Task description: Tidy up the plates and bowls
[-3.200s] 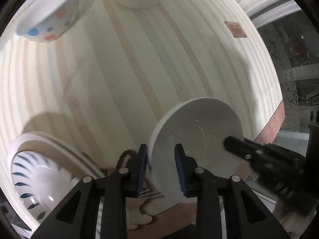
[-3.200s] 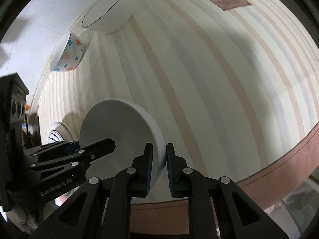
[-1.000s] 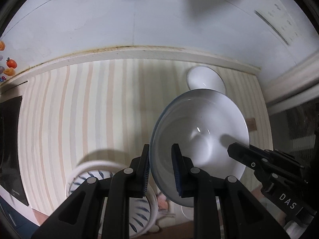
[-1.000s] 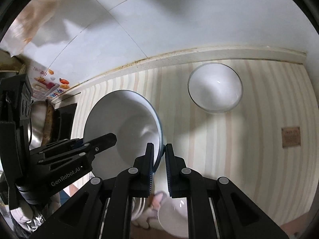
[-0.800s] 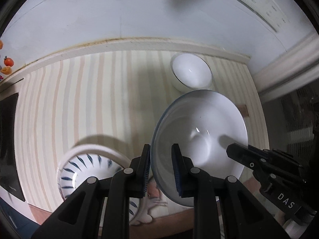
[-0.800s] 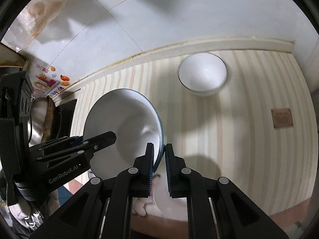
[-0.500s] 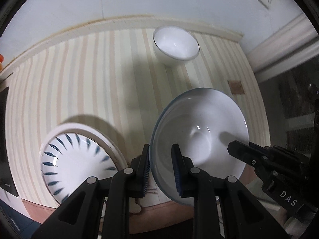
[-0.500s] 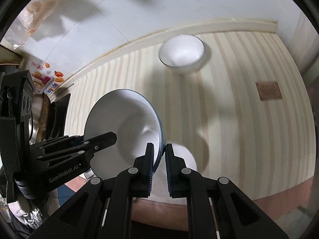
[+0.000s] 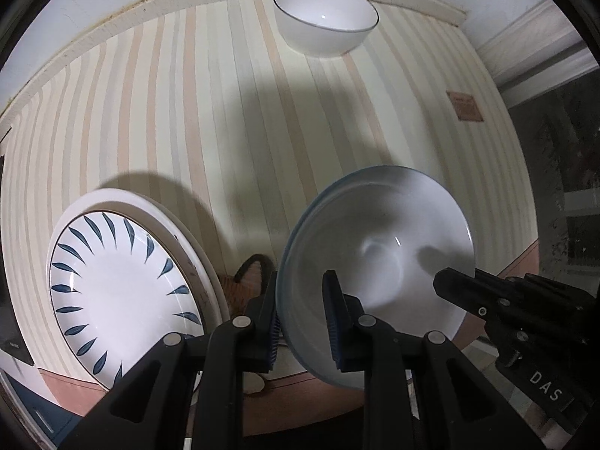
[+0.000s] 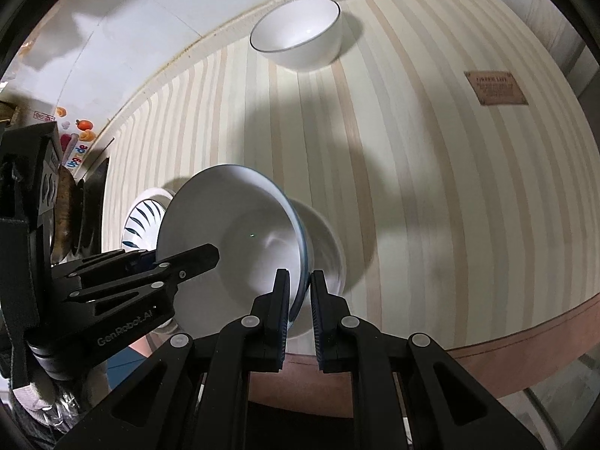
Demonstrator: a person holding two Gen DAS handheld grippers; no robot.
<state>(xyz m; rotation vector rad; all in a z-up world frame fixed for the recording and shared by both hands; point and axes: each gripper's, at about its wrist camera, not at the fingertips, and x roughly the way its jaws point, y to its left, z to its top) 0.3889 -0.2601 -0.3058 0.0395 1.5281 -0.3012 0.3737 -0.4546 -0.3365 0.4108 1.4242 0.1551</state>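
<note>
Both grippers hold one white bowl with a thin blue rim (image 9: 378, 247) (image 10: 232, 232) tilted above the striped table. My left gripper (image 9: 300, 300) is shut on its left rim, one pad inside and one outside. On the opposite rim my right gripper (image 10: 299, 285) is shut. A right finger (image 9: 450, 281) reaches into the bowl in the left wrist view; a left finger (image 10: 202, 255) does so in the right wrist view. Under the held bowl sits a white dish (image 10: 326, 247), mostly hidden.
A blue-leaf plate (image 9: 120, 292) (image 10: 144, 221) lies on a larger white plate at the front left. A white dark-rimmed bowl (image 9: 325, 22) (image 10: 296, 33) stands by the back wall. An orange-brown item (image 9: 249, 275) lies near the front edge (image 10: 525, 345). A brown label (image 10: 495, 88) is at right.
Both grippers have come down toward the table with the bowl still held between them. The table now fills the views, and the blue-leaf plate looks larger and nearer.
</note>
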